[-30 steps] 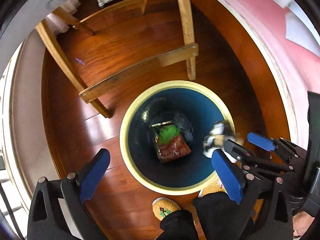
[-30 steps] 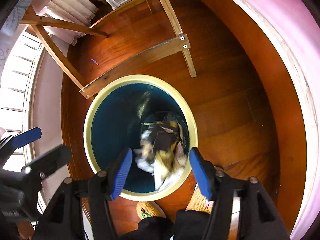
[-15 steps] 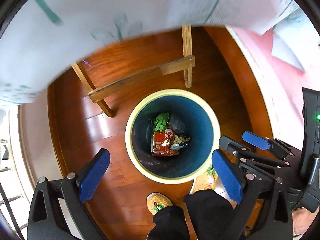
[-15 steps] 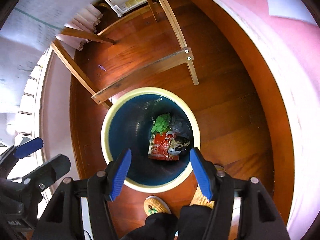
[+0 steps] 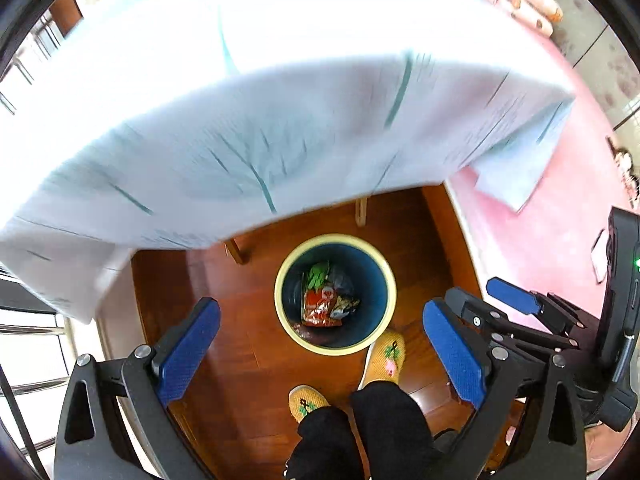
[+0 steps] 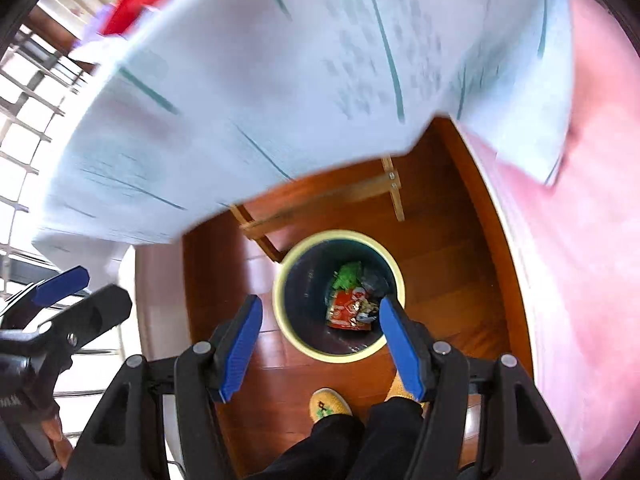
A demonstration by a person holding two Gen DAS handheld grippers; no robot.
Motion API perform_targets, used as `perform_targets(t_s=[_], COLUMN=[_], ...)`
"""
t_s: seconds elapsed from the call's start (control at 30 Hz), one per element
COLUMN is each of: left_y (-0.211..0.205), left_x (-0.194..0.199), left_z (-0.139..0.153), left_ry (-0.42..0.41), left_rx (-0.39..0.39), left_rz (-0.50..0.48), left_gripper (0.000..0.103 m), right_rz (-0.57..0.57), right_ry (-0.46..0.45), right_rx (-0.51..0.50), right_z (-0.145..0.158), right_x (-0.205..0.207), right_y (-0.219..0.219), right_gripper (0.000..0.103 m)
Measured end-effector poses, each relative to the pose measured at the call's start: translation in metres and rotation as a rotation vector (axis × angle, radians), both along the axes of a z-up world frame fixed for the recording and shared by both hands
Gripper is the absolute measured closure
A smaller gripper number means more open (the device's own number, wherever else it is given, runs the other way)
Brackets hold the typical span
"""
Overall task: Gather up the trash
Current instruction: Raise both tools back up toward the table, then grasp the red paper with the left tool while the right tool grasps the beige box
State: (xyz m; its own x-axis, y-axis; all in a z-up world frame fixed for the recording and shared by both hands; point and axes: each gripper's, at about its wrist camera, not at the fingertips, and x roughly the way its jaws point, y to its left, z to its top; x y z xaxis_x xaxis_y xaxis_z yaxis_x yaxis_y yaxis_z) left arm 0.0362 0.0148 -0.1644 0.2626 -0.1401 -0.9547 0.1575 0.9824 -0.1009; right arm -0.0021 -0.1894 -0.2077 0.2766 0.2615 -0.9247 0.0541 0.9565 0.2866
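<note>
**Both grippers empty above the bin, next piece of trash to be found**

Reddish wooden floorboards (image 5: 248, 332) run under a table draped in a white cloth with thin green lines (image 5: 280, 100); the cloth's hanging edge fills the upper half of both views, blurred. A pink rug (image 6: 580, 280) lies to the right, and a window grille shows at the far left of the right wrist view. Wooden table legs with a cross brace (image 6: 320, 196) stand just beyond the bin.

The bin (image 5: 390, 280), dark blue inside with a pale yellow rim, sits on the floor near the person's yellow slippers (image 5: 386, 354). Trash lies at its bottom: a red wrapper (image 6: 346, 310), something green (image 6: 348, 274) and a dark crumpled piece beside them.

The left gripper (image 5: 320, 344) stands spread wide with nothing between its blue pads. The right gripper (image 6: 320, 340) is likewise released and empty, its pads framing the bin from above.

By my reading, a drop-off is done and the step in hand is going for more trash. The next move calls for looking over the tabletop, where a red object (image 6: 140, 4) shows only as a blur, and picking a target there.
</note>
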Motion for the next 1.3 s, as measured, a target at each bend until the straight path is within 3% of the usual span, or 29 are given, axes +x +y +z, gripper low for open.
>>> perform_targets(t_s=[0.33, 0.6, 0.83, 1.0, 1.07, 1.3], left_y=[0.026, 0.034, 0.044, 0.046, 0.047, 0.044], left_x=[-0.013, -0.012, 0.009, 0.035, 0.052, 0.130], left_z=[0.113, 0.182, 0.231, 0.237, 0.233, 0.203], left_ry=[-0.131, -0.285, -0.416, -0.428, -0.410, -0.313], left_rx=[-0.016, -0.057, -0.078, -0.077, -0.077, -0.074], left_rz=[-0.009, -0.026, 0.023, 0.043, 0.059, 0.146], left_gripper=[0.002, 0.002, 0.003, 0.008, 0.013, 0.013], right_rz=[0.011, 0.054, 0.057, 0.069, 0.078, 0.162], right_ry=[-0.111, -0.230, -0.350, -0.402, -0.405, -0.391], right_rx=[-0.004, -0.072, -0.110, -0.150, -0.158, -0.171], right_z=[0.120, 0.191, 0.238, 0.254, 0.254, 0.236], right_x=[-0.009, -0.004, 0.020, 0.046, 0.061, 0.146], right_y=[0.014, 0.032, 0.034, 0.036, 0.035, 0.020], right_gripper=[0.042, 0.042, 0.042, 0.042, 0.042, 0.042])
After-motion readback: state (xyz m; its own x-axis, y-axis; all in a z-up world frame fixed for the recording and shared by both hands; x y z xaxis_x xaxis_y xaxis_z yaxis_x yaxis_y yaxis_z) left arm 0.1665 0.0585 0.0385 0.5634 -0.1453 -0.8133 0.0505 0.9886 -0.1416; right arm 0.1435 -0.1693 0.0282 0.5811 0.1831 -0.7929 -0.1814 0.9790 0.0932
